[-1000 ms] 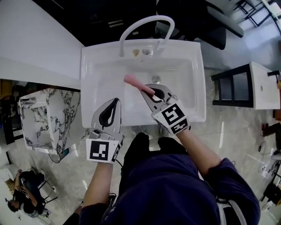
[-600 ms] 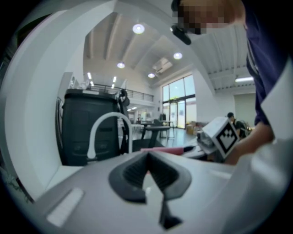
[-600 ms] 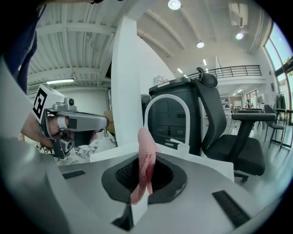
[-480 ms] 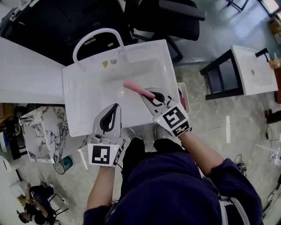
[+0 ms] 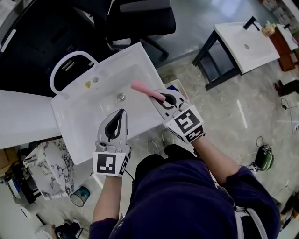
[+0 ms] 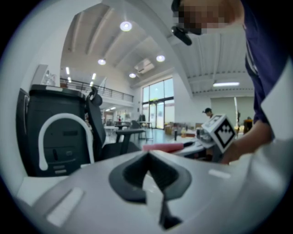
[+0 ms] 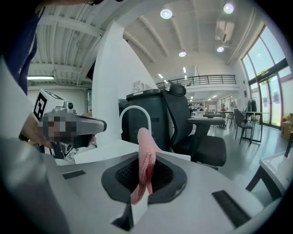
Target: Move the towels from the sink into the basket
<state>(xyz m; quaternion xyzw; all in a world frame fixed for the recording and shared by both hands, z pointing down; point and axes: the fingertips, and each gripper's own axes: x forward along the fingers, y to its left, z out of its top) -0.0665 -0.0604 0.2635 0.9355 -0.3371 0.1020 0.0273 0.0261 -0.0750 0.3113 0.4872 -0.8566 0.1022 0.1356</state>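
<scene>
Clamped a rolled pink towel point(image 5: 142, 88) in the right gripper point(image 5: 164, 99), jaws narrow, above the white sink point(image 5: 84, 116); held the left gripper point(image 5: 122, 112) alongside, jaws together, empty.

Lighting bright and even. Round ceiling lights point(image 7: 166, 13) and tall windows point(image 6: 158, 103) supply it; the lamps bloom slightly. Head view sharp; white sink point(image 5: 79, 116) near overexposed, shadows weak. Both gripper views show heavy fisheye bending and black corners. The left gripper point(image 6: 147, 154) and right gripper point(image 7: 145, 160) shells, nearest the lens, are blurred; the pink towel point(image 7: 144, 141) looks soft, possibly from closeness to the lens.
</scene>
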